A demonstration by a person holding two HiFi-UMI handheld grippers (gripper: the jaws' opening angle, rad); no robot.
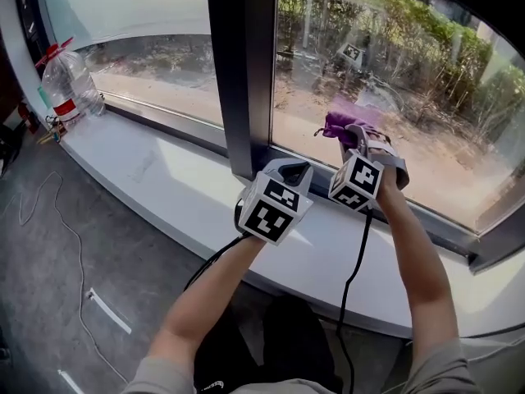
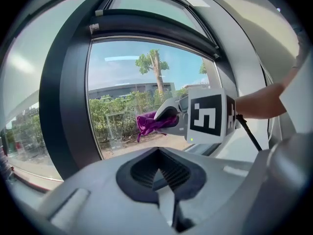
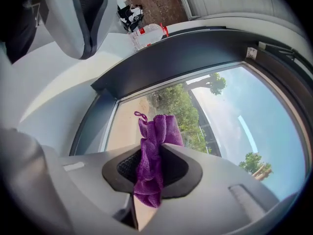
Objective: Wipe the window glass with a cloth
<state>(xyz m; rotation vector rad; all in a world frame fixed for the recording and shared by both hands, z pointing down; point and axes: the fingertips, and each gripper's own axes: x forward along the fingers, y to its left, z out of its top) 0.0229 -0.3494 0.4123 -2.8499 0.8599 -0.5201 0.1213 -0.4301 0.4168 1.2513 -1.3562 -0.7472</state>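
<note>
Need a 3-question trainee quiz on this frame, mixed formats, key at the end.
1. Multiple choice: what does the right gripper clamp? A) a sponge B) a purple cloth C) a spray can
2. True or false: the left gripper holds a second cloth.
3. Fill in: the plastic bottle sits at the far left end of the white window ____.

Key
1. B
2. False: its jaws are together with nothing between them.
3. sill
</note>
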